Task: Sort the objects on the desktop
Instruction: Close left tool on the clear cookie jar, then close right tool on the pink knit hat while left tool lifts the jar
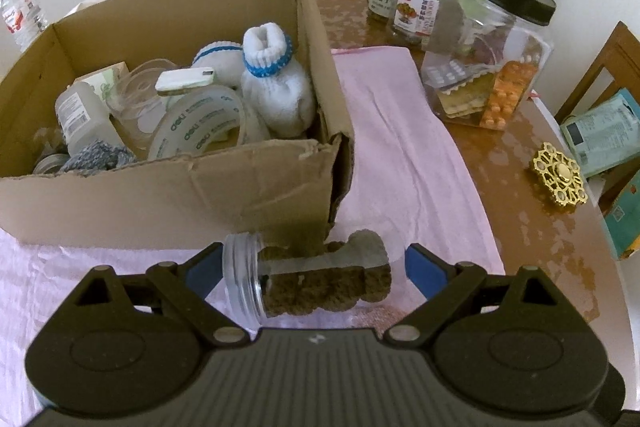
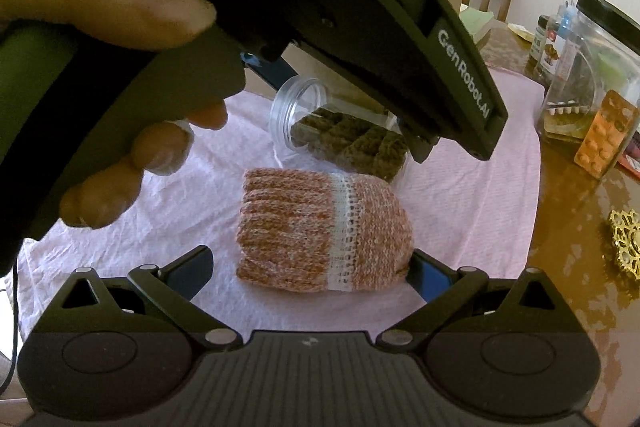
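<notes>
Left gripper [image 1: 314, 269], jaws wide, straddling a lidless clear jar [image 1: 280, 279] of brown knitwear lying on the pink cloth [image 1: 400, 147]; right gripper [image 2: 310, 273] open around an orange knitted sock [image 2: 324, 231], nothing gripped

Brown table [image 1: 500, 155] bears pink cloth [image 1: 400, 147], 3 jars, gold ornament [image 1: 559, 179].

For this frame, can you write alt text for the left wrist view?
The left gripper stands open around a clear jar of brown knitwear lying on a pink cloth. Behind it is a cardboard box holding tape, white socks and bottles; lidded jars stand further right.
</notes>
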{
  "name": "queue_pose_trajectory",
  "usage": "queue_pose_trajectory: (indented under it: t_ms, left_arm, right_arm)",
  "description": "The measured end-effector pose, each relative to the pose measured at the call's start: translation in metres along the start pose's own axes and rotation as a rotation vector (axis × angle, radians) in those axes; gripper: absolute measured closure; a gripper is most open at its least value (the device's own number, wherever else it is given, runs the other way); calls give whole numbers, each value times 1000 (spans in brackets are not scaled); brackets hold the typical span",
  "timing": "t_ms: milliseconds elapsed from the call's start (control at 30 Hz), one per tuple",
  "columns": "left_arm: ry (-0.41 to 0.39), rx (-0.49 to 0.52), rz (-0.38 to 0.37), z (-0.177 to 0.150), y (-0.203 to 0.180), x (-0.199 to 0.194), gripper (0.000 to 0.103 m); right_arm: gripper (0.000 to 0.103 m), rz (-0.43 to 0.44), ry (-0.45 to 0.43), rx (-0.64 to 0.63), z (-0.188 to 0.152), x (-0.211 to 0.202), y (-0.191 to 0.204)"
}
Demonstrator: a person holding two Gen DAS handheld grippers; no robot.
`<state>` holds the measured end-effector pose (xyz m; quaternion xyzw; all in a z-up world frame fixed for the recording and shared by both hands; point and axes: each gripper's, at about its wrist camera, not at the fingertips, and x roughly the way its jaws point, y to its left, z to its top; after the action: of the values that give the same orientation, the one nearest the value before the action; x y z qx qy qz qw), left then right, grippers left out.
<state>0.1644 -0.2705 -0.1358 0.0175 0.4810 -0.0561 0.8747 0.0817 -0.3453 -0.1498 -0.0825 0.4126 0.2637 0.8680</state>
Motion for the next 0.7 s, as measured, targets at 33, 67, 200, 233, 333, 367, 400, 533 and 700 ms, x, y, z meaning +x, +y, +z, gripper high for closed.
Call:
queue_pose_trajectory:
  t_ms: [33,67,200,233,333,367,400,533,700]
  left_arm:
    - [-2,2,-3,0,1,0,8]
    - [-4,3,-7,0,1,1,8]
    - [-1,9,-15,1,2,1,8]
    - [0,11,-17,1,2,1,8]
    - [-5,13,-19,0,4,-2,8]
    - [-5,15,-21,0,4,-3,8]
    - [-6,15,-25,-1,5,-4,8]
    - [-12,16,-46,-1,9,-11,8]
    - [-13,22,-72,-4,17,-20,8]
  right_arm:
    - [0,-1,1,0,1,0,-1]
    - [0,-3,1,0,1,0,-1]
    - [0,-18,3,-4,1,1,0]
    - [0,-23,5,-7,-1,7,6]
    - [0,-36,9,-13,-2,7,8]
    - [0,-39,10,-14,-2,7,9]
    - [0,-41,11,-14,-2,7,9]
    - [0,-53,11,-9,-3,7,9]
    - [0,-77,18,-13,0,12,9]
